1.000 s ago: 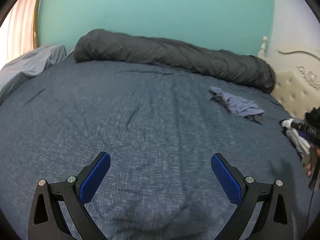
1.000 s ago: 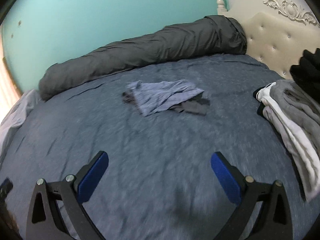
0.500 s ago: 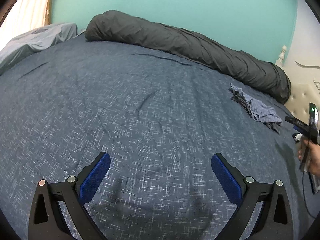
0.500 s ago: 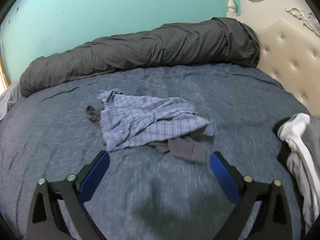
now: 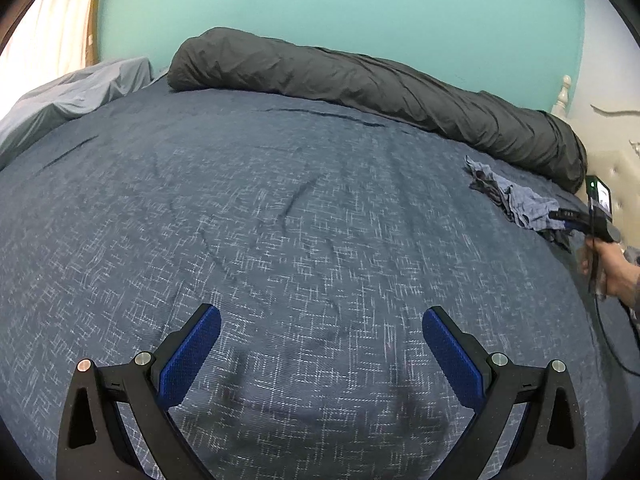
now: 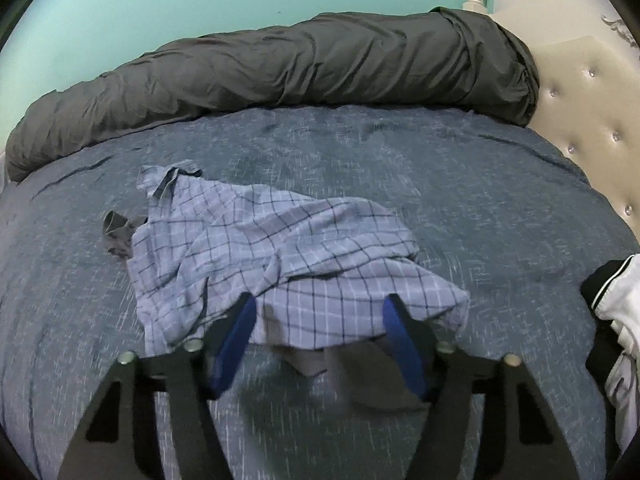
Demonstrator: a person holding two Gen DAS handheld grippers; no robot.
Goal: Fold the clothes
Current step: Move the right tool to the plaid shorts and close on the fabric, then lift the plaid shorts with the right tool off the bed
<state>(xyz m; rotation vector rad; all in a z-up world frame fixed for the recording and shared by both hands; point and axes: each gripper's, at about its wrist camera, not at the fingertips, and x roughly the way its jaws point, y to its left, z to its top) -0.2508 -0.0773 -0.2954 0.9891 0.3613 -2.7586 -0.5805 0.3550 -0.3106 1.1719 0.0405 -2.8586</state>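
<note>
- Turquoise wall behind a bed (image 5: pixel 280 208) in a blue-flecked cover, a rolled dark duvet (image 6: pixel 280 64) along its far side.
- Left tool (image 5: pixel 321 342): jaws wide, holding nothing, over bare cover; the checked shirt (image 6: pixel 280 264) lies well off to its right.
- Right tool (image 6: pixel 320 338): jaws partly open, straddling the crumpled shirt's near hem, not clamped. It is the nearer one; the shirt's long axis runs roughly left to right across it.
- Farther right, a white-and-black garment (image 6: pixel 616 296) at the bed's edge.
</note>
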